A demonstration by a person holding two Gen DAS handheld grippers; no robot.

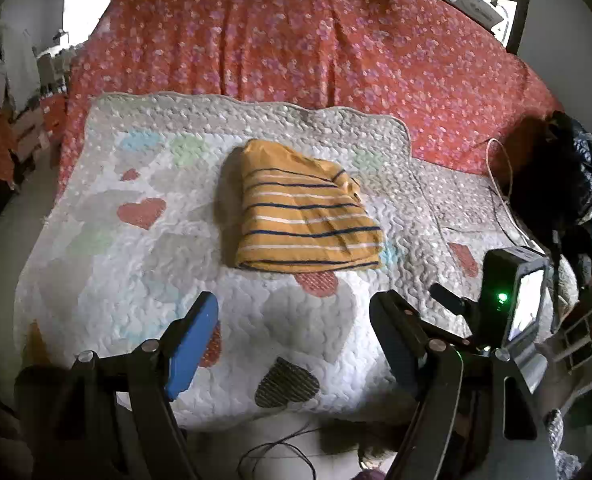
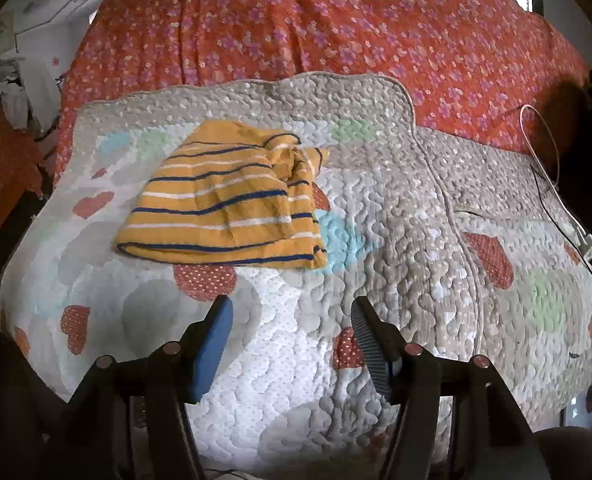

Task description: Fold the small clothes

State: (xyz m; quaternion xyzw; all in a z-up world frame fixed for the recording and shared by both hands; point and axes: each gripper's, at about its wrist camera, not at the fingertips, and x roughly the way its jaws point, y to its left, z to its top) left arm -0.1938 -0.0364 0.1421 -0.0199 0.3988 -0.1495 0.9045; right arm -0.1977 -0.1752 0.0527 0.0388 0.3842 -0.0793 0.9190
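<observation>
A small yellow garment [image 1: 302, 210] with navy and white stripes lies folded in a compact bundle on a white quilted mat [image 1: 107, 272] with heart patches. It also shows in the right wrist view [image 2: 223, 204], left of centre on the mat [image 2: 396, 216]. My left gripper [image 1: 293, 312] is open and empty, held above the mat's near part, short of the garment. My right gripper [image 2: 291, 314] is open and empty, near the front of the mat, to the right of the garment. The right gripper's camera body [image 1: 516, 304] shows at the right of the left wrist view.
The mat lies on a bed with an orange floral sheet [image 1: 316, 40]. A dark bag or clothing pile [image 1: 568, 176] sits at the bed's right edge, with a white cable [image 2: 544, 140] beside it. A black cable [image 1: 279, 452] lies on the floor below the mat's front edge.
</observation>
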